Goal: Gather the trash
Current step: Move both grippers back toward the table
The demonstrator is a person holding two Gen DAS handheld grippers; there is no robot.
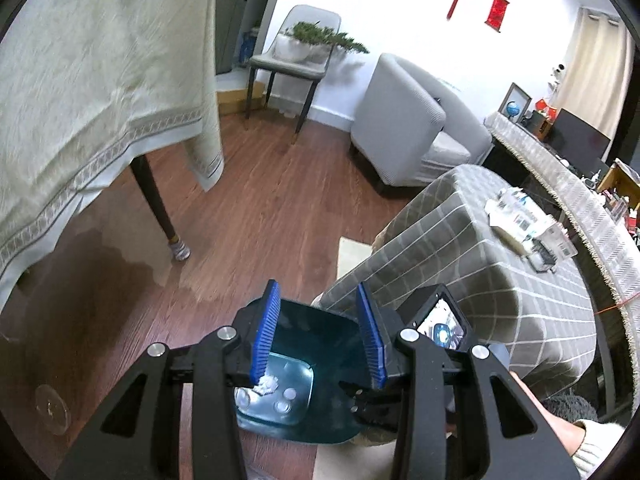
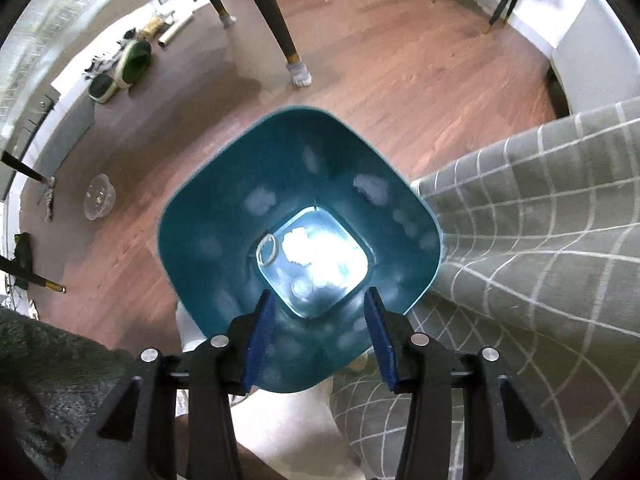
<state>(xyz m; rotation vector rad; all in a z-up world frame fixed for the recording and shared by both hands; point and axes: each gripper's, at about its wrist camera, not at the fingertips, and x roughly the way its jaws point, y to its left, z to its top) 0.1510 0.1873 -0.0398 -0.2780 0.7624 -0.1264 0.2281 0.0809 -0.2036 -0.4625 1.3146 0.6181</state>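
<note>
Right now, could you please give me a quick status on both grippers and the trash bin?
Both grippers empty, jaws apart: left gripper, right gripper, right one above the bin. Crumpled paper already inside. Nothing blocking.

Bin, floor and tools, counted.
One teal waste bin (image 2: 224, 184); on its bottom lie one crumpled white paper wad (image 2: 298, 246), one rubber band (image 2: 267, 249) and at least one small round cap (image 2: 302, 288), with glare hiding any more. On the floor beyond the bin: one clear glass bowl (image 2: 99, 202), two green slippers (image 2: 134, 62) and two sock-footed table legs (image 2: 280, 20). Above the bin are two tools, the left gripper (image 1: 316, 286) and the right gripper (image 2: 318, 293), each with two blue pads (image 2: 260, 336).
</note>
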